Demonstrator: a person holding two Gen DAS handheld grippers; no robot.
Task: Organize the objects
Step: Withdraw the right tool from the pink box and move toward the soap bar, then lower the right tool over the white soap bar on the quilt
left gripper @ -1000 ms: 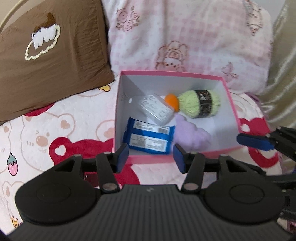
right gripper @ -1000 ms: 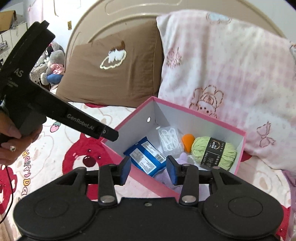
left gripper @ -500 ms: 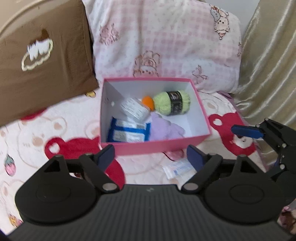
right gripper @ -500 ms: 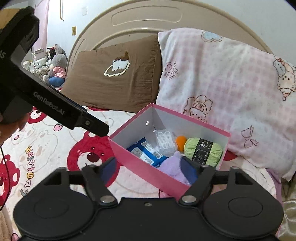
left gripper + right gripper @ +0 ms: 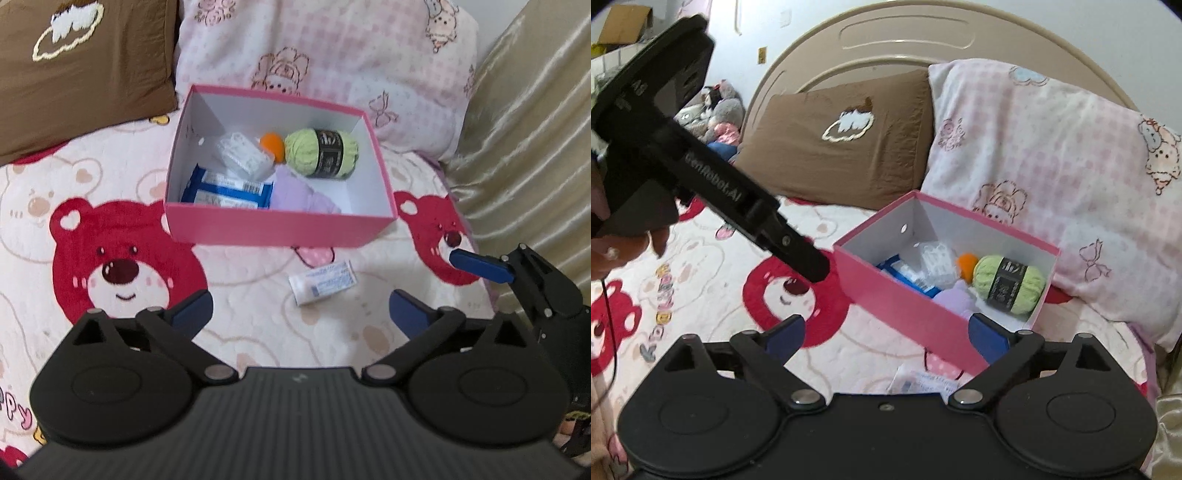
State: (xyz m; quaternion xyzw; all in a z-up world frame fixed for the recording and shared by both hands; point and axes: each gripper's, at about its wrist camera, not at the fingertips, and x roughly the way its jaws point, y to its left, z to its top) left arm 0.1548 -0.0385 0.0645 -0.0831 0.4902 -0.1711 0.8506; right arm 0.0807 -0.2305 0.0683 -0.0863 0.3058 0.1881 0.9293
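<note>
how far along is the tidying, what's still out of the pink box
Mostly done: the green yarn ball, orange ball, clear plastic case, blue packet and purple cloth sit inside the pink box. Nothing is in hand: the left gripper and right gripper are opening, empty. Left: the small white tube on the blanket before the box.
</note>
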